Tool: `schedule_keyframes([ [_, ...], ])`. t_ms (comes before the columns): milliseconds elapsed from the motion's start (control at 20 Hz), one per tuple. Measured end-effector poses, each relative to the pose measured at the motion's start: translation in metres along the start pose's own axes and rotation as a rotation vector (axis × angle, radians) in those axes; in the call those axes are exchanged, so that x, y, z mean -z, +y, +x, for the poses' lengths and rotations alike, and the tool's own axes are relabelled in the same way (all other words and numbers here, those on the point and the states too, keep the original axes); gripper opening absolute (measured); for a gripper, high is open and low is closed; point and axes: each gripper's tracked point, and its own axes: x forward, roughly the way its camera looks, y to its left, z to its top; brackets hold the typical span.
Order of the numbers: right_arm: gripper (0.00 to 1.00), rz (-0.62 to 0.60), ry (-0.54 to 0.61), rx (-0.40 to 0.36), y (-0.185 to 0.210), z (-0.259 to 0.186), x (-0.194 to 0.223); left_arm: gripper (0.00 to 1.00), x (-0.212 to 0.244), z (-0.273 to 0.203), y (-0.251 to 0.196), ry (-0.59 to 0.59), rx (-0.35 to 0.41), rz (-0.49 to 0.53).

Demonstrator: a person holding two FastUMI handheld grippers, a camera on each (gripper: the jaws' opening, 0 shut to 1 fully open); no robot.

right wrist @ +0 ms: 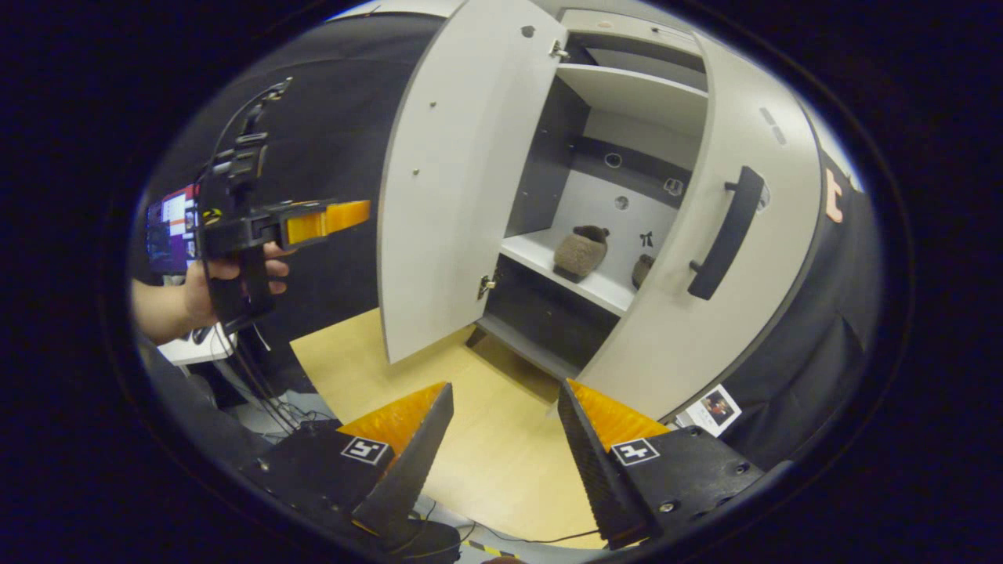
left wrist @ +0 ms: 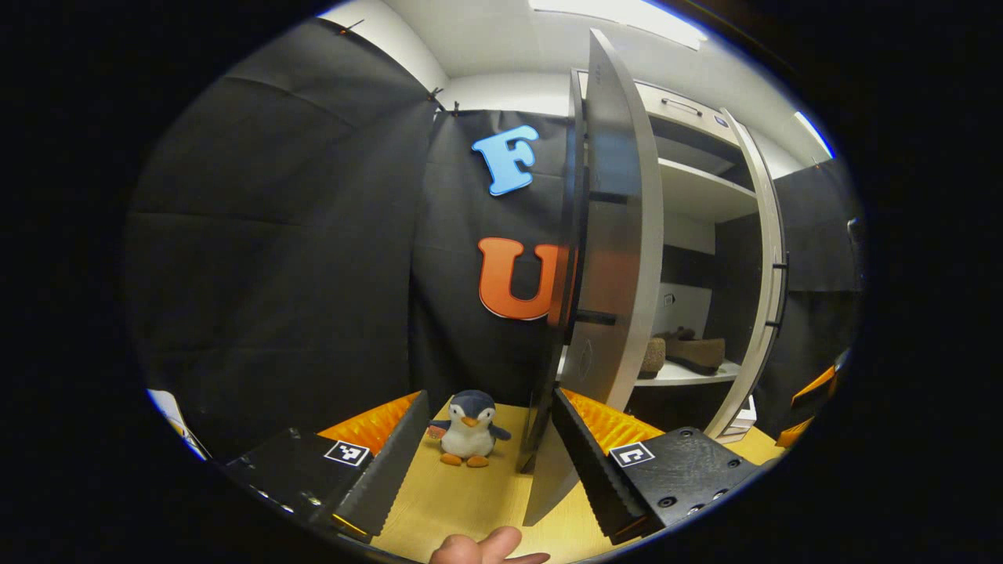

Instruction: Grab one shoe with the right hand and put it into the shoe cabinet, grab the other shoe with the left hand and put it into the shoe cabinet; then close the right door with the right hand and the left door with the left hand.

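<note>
Both brown fuzzy shoes rest on the shoe cabinet's white middle shelf; in the left gripper view they show as shoes behind the left door. Both doors stand open. My left gripper is open, and the left door's free edge runs down just inside its right finger. My right gripper is open and empty, low in front of the cabinet, below the right door and its black handle. In the right gripper view a hand holds the left gripper beside the left door.
A small penguin plush sits on the yellow wooden floor against the black cloth wall, left of the cabinet. A photo card leans at the foot of the right door. Cables and a lit screen are at the far left.
</note>
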Motion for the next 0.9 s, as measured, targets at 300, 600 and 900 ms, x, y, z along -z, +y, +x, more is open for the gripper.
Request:
schedule_keyframes([
  [300, 0.89, 0.031, 0.052, -0.115, 0.033, -0.001, 0.001, 0.93, -0.005, 0.014, -0.014, -0.027, 0.038, 0.146],
  [600, 0.89, 0.185, 0.057, -0.141, 0.019, 0.006, -0.013, 0.93, 0.001, 0.017, -0.038, 0.015, 0.115, 0.078],
  [900, 0.88, 0.374, 0.048, -0.113, -0.034, 0.005, -0.006, 0.94, 0.009, 0.019, -0.097, 0.032, 0.204, 0.078],
])
